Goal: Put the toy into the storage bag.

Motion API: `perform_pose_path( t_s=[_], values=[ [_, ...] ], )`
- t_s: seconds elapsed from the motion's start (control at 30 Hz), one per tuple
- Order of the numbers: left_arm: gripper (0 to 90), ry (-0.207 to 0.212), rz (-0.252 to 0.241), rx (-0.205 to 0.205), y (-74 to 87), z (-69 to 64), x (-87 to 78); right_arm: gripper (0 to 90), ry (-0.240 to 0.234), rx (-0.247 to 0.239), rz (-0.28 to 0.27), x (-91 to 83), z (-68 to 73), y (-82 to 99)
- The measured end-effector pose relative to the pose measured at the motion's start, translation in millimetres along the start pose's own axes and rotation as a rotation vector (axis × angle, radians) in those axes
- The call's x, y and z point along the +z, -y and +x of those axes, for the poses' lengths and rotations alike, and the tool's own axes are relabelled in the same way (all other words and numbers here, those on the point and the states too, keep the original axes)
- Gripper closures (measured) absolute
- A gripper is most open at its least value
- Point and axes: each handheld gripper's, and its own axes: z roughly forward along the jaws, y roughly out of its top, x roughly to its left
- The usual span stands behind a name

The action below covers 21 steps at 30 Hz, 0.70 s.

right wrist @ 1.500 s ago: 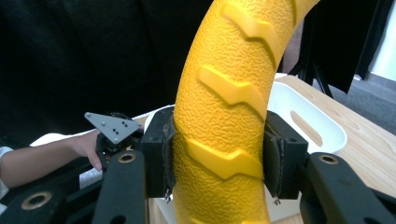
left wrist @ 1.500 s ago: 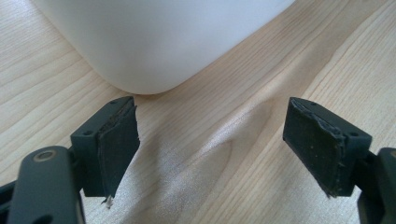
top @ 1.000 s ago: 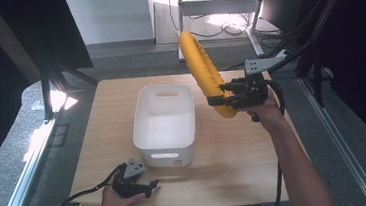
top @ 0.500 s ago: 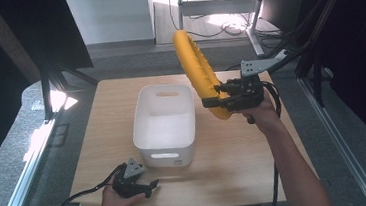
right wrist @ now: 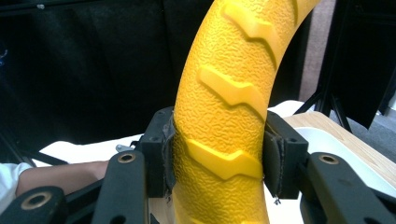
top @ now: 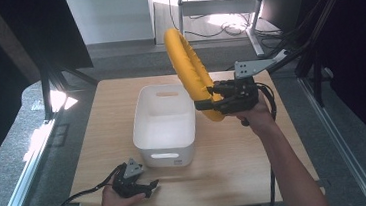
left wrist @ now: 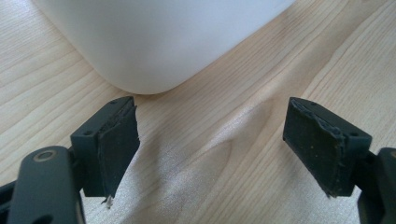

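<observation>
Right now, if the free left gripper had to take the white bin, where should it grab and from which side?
Probably the near short wall of the white bin, at the handle slot under its rim. The open left gripper already rests on the table just in front of that wall, so come from the person's side, one jaw over the thin upright wall. The rounded corner offers no flat hold.

Yellow ring (right wrist: 224, 116) cut off top & bottom in right gripper view; white bin (left wrist: 159, 37) cropped.

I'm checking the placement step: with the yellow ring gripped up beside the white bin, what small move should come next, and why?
Probably carry the right gripper left until the yellow ring is over the white bin; the ring hangs beside its right rim, not above the opening.
</observation>
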Motion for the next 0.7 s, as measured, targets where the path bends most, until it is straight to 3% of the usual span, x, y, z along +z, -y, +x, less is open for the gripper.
perform_pose_path(
  t_s=[0.7],
  values=[
    [18.5, -0.002, 0.008, 0.004, 0.1, 0.2, -0.4, 51.5, -0.056, -0.048, -0.021, 18.0, 24.6, -12.5]
  ],
)
